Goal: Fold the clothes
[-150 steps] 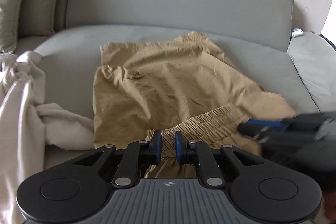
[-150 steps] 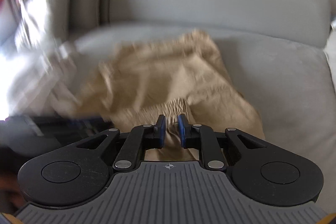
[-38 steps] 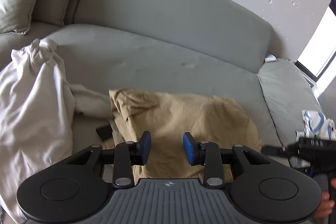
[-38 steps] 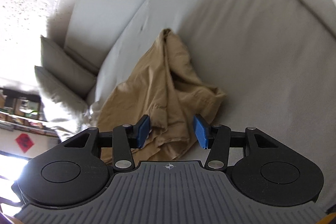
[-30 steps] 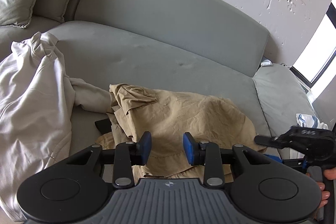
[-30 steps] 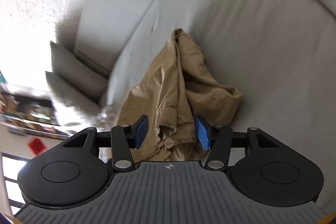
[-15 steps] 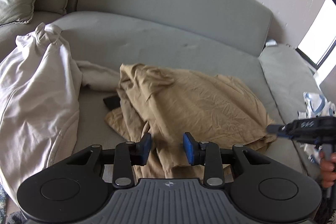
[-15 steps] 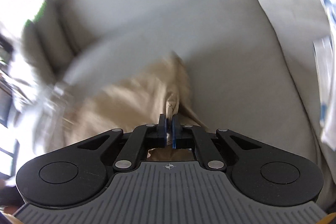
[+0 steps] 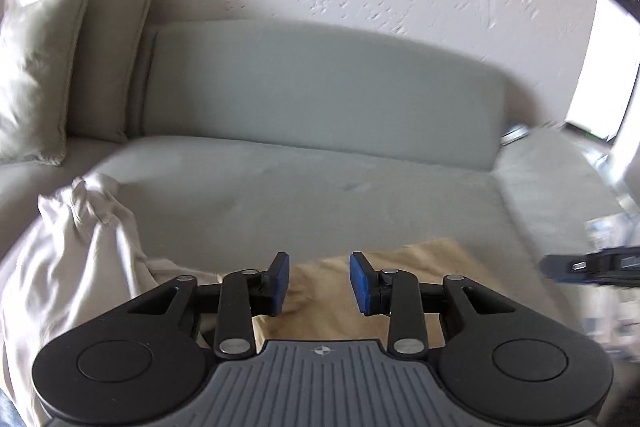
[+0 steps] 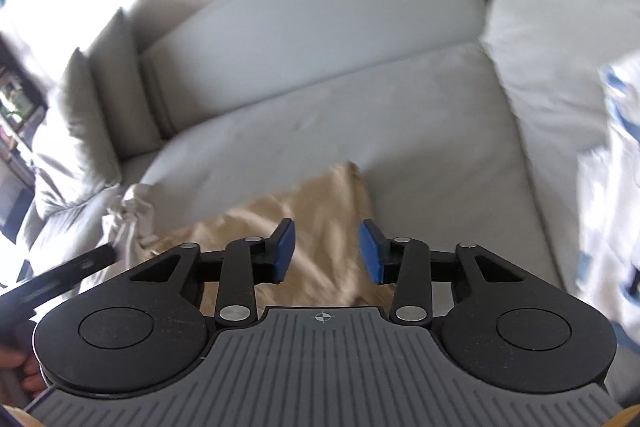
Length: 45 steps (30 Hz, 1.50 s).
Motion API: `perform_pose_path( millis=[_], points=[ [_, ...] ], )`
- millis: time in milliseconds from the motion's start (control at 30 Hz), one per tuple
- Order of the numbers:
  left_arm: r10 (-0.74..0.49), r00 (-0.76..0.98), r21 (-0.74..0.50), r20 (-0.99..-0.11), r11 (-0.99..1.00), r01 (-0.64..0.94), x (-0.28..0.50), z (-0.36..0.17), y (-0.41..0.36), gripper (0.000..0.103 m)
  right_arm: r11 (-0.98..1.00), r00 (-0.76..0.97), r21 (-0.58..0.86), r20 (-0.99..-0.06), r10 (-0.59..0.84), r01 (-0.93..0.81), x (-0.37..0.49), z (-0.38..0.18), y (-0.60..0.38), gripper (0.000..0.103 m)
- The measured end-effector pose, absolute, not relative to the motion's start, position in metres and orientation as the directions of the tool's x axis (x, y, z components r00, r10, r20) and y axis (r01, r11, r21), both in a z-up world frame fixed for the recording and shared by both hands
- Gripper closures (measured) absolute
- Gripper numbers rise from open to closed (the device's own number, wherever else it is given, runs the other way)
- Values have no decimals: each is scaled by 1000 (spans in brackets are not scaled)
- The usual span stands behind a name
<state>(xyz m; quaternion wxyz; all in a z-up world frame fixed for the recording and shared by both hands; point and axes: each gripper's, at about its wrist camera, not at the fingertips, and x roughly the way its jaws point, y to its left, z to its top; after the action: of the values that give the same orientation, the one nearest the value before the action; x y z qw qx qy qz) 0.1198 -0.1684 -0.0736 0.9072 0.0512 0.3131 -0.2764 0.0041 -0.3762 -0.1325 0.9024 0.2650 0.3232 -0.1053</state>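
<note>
Right gripper (image 10: 326,251) above shorts (image 10: 320,207) (agape)

- The left gripper (image 9: 319,282), a black plastic two-finger tool, carried rectangular blue pads (image 9: 279,283), silver pivot screws and a ribbed grey base with a small crosshair mark.
- The right gripper (image 10: 327,253) looked identical: blue pads (image 10: 370,253), round black discs either side.

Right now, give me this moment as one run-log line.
left gripper: open, empty | right gripper: jaws just opened, empty | tan shorts: lying on sofa seat, beneath both grippers | cream garment: heaped beside shorts
</note>
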Motion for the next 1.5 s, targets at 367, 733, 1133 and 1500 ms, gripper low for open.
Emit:
perform_pose_path(
  millis=[367,733,1133,1500],
  points=[
    [-407,621,8,-670,833,554,125,-163,-159,77,955,780,246,-625,27,164,97,-170,-304,65],
    [-479,583,-128,-656,832,540,134,-167,-145,76,886,600,2,-737,-313,464,106,-216,-381,63],
    [-488,581,-141,-652,830,539,134,-168,-143,76,705,639,476,-768,44,525,163,-219,-440,55],
    [-533,577,-178,-619,811,557,133,-157,-133,78,644,519,223,-795,-315,732,132,-222,-457,98]
  ],
)
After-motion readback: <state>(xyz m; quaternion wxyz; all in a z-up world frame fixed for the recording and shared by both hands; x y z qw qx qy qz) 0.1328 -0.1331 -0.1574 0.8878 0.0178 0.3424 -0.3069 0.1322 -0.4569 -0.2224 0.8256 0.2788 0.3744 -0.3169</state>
